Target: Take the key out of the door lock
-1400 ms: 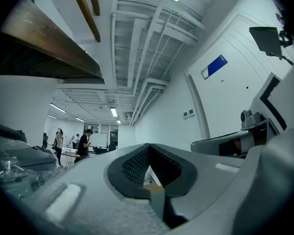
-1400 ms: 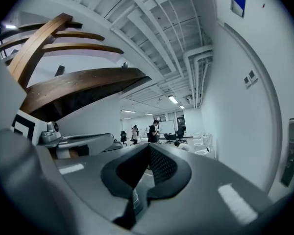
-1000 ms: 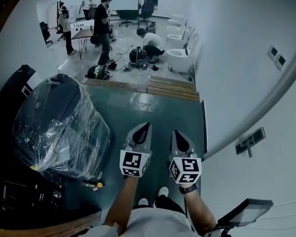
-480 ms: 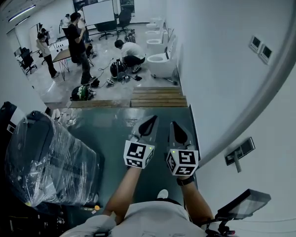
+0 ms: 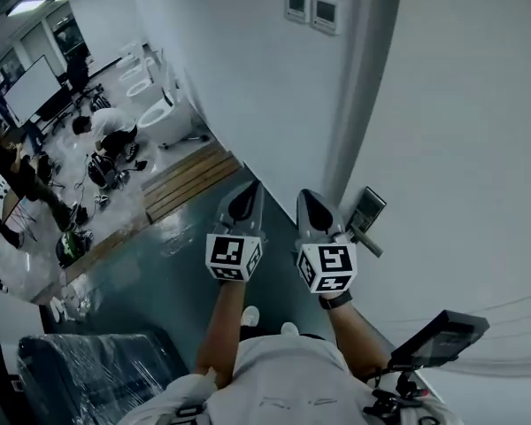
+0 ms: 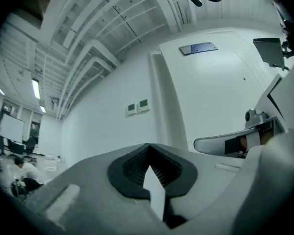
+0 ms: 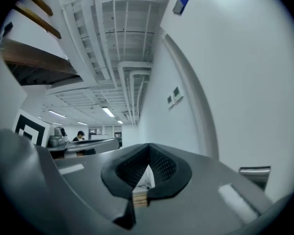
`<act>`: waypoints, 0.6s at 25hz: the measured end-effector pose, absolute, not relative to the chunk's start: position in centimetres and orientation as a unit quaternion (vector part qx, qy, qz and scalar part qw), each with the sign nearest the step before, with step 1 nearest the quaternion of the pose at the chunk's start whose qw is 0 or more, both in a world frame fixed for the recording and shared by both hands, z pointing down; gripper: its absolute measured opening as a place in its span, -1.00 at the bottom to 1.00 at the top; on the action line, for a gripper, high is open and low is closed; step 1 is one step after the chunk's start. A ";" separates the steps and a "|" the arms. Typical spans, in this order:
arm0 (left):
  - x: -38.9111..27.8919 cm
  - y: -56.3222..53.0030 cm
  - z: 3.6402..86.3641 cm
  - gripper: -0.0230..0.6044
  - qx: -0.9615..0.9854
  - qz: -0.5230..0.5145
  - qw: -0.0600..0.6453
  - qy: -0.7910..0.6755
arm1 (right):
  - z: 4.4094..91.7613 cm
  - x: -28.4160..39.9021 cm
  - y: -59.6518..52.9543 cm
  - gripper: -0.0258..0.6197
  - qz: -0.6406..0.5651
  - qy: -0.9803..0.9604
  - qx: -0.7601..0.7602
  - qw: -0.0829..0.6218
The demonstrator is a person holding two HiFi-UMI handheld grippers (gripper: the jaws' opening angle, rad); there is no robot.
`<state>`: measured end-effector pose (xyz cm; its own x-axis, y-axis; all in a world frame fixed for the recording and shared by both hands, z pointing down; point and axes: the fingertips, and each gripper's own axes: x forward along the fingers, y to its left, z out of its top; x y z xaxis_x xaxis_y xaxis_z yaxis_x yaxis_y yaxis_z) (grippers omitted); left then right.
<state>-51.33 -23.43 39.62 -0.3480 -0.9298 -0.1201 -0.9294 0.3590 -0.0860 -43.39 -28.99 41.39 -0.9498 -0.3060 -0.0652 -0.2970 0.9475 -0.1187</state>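
A white door (image 5: pixel 460 149) fills the right side of the head view, and its metal handle (image 5: pixel 368 215) juts out just right of my right gripper (image 5: pixel 311 204). I cannot make out any key or lock near it. My left gripper (image 5: pixel 246 193) is held beside the right one, and both point at the white wall and door frame. Each has its jaws shut with nothing between them. The left gripper view shows the left gripper (image 6: pixel 149 147) facing the door (image 6: pixel 220 92). At the right gripper view's right edge, past the right gripper (image 7: pixel 148 147), is the handle (image 7: pixel 255 170).
Two wall panels (image 5: pixel 311 9) sit high on the wall left of the door frame. Wooden planks (image 5: pixel 190 180), white toilets (image 5: pixel 164 113) and several people (image 5: pixel 106 131) are far off to the left. A plastic-wrapped bulk (image 5: pixel 88 374) lies at lower left. A dark screen (image 5: pixel 438 339) hangs at my right side.
The view has swung right: the room and the wrapped bulk slid to the left, and the wall, door and handle came in front. Both grippers stayed side by side and shut.
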 end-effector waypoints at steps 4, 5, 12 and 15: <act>-46.8 -30.7 40.9 -0.93 -0.660 0.005 0.064 0.749 | 42.7 -38.3 -34.5 -0.94 -0.060 0.964 -0.259 0.032; -45.4 -32.2 41.1 -0.93 -0.684 0.007 0.064 0.727 | 42.8 -36.9 -35.3 -0.94 -0.059 0.956 -0.285 0.033; -40.1 -39.8 39.8 -0.93 -0.790 0.025 0.072 0.609 | 42.1 -32.1 -38.6 -0.94 -0.048 0.908 -0.415 0.040; -40.0 -41.3 39.8 -0.93 -0.819 0.029 0.070 0.569 | 42.0 -31.6 -39.2 -0.94 -0.044 0.884 -0.463 0.043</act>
